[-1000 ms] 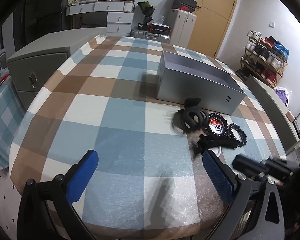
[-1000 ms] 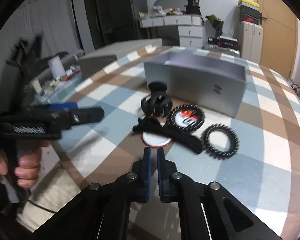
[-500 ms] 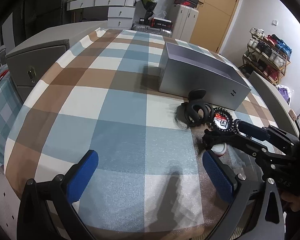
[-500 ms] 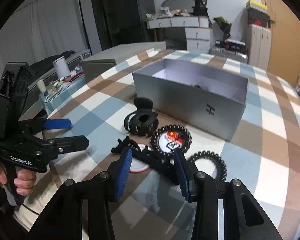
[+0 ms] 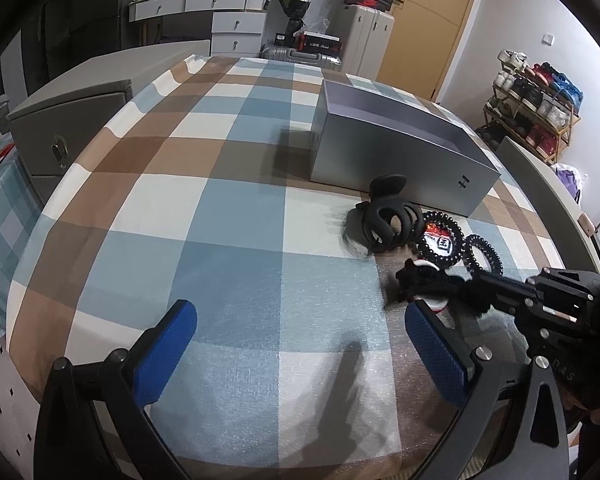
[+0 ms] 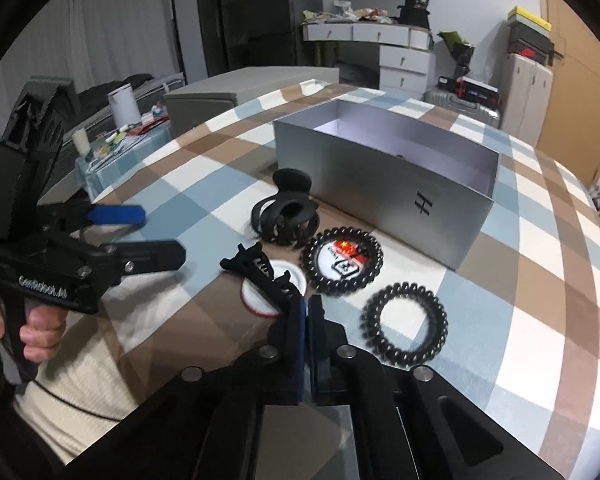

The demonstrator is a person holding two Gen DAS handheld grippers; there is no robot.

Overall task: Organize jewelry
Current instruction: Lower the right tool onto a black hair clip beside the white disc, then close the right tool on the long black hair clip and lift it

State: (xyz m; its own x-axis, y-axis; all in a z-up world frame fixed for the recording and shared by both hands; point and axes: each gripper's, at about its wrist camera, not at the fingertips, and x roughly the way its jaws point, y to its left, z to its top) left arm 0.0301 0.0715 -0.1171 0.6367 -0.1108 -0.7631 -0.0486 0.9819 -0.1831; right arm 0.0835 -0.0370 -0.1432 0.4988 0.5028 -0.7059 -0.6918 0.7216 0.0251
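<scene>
Right gripper (image 6: 307,312): your jaws, apart half a second ago, now clamp the long black hair clip (image 6: 260,272) | clip low over surface (image 6: 540,240), near grey box (image 6: 384,184) | left gripper (image 5: 300,354) jaws apart, empty | next, likely: lift into box.

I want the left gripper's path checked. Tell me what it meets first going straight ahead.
The left gripper, open, points along bare checked tablecloth; the way looks free. The grey box sits right of that line, though depth is unclear.
</scene>
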